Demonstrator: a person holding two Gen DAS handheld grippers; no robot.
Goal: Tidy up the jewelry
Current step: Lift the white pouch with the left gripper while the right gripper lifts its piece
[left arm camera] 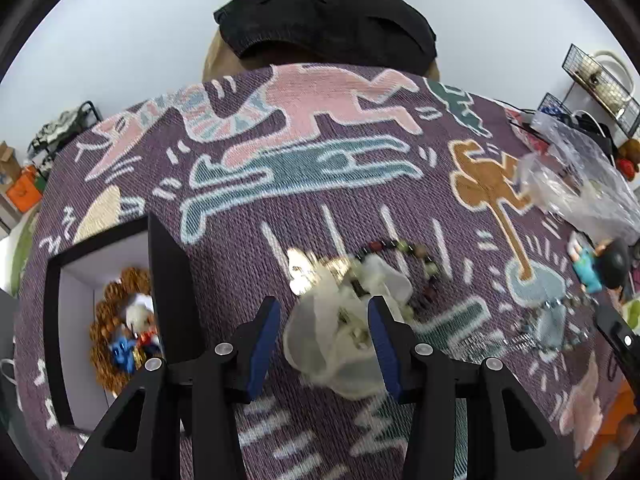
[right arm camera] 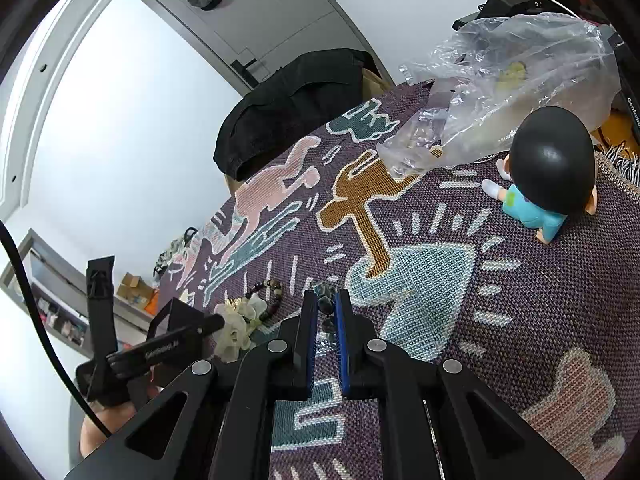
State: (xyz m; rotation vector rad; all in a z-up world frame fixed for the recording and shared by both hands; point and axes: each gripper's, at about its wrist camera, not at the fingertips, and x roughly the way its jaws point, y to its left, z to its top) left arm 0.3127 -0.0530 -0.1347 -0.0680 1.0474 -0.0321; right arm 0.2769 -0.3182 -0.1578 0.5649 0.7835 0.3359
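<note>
While the left gripper stands over the patterned woven cloth, its blue-padded jaws are apart, with a cream fabric-flower ornament lying between them; the view is blurred there, and contact between the right pad and the fabric cannot be confirmed. The right gripper has its jaws nearly together, clamped on a strand of dark green beads that rests on the cloth.

Just beyond the ornament, a bracelet of mixed dark and pale beads curves across the cloth, touching the ornament's far edge. To the left, an open black box holds a ring of brown beads and small coloured trinkets. Farther right, a doll with a black head and blue top lies beside a crumpled clear plastic bag. A black garment drapes over the far edge.
</note>
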